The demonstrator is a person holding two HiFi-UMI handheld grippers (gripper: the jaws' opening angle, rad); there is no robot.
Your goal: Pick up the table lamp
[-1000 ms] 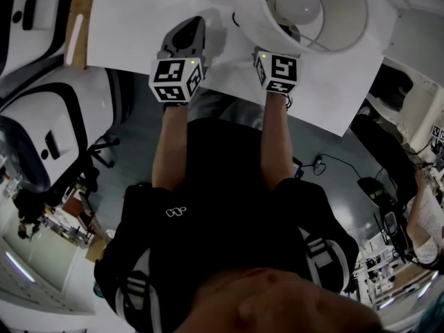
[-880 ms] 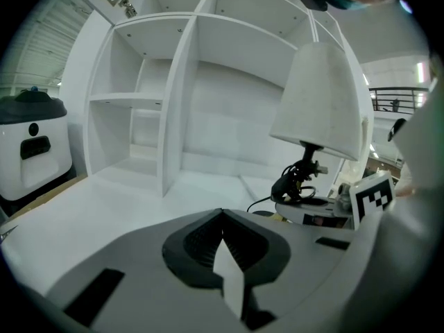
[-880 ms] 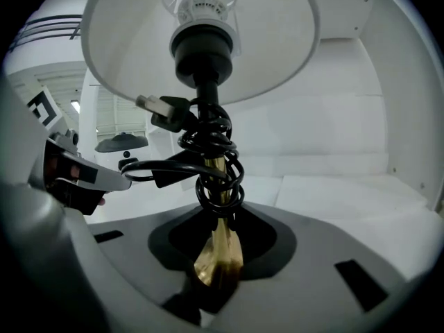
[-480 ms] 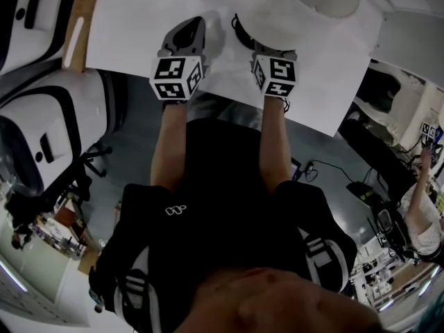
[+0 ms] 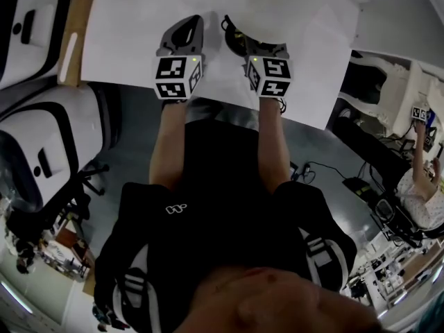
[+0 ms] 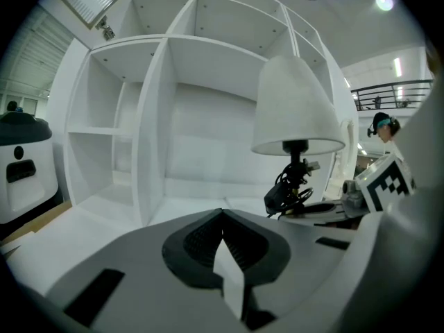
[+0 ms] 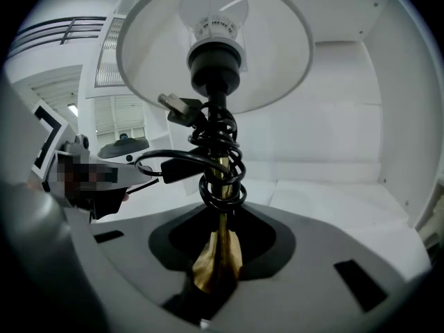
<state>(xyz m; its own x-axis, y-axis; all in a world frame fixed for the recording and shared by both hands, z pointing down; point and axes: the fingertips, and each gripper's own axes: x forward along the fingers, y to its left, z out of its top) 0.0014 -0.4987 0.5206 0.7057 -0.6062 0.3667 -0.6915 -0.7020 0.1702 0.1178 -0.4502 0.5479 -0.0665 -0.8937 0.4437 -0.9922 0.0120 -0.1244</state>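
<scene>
Right gripper [image 7: 219,245]: fingers clenched on the brass stem [image 7: 220,255] of the table lamp [image 7: 216,82], low down, just under the coiled cord [image 7: 208,159].
Left gripper [image 6: 222,217]: fingers pressed together on nothing, apart from the lamp, which stands at 2 o'clock in its view.
Lamp: upright, with the shade [image 7: 277,61] at 12 o'clock above the right jaws.
Tilt risk: there is only one narrow grip, low on a top-heavy lamp. The smooth stem could pivot or slip and swing the shade.
Cord risk: the loose loop and the plug [image 7: 177,108] at 10 o'clock could unwind and snag a jaw or a shelf.
Surface: white table [image 5: 132,40] under both grippers.
Room: white shelf unit [image 6: 159,116] at 12 o'clock, with an open hall beyond.
</scene>
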